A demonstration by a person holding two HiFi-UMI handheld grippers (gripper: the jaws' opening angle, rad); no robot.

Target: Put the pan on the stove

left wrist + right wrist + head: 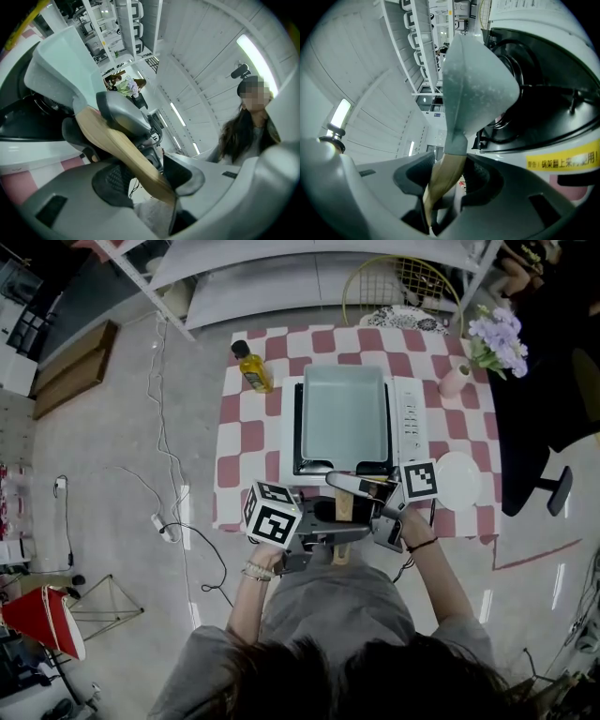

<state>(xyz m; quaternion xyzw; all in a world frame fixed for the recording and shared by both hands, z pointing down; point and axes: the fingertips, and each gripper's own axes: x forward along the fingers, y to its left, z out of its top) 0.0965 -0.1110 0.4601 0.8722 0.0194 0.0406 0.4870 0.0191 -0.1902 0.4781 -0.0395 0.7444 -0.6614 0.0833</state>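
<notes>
1. I am gripping the pan's wooden handle (119, 143) in my left claw (147, 176). Its two pads are pressing on the wood from either side.
2. I am clamping the same handle in my right claw (446, 177). It is biting nearer the pan's body than the left claw is.
3. Both claws are pointing level and meeting at the handle from opposite sides, just in front of my body.
4. The pale grey-green square pan (343, 418) is lying over the black top of the stove (410, 418), with its handle sticking out toward me past the near edge. I cannot tell whether its base is resting on the burner or hanging just above it.
5. The stove is standing in the middle of the red-and-white checked tabletop (251, 442).
6. An oil bottle (253, 368) is standing near the stove's far left corner. A white plate (457, 480) is lying to its right, and a vase of purple flowers (457, 381) is standing at the far right.
</notes>
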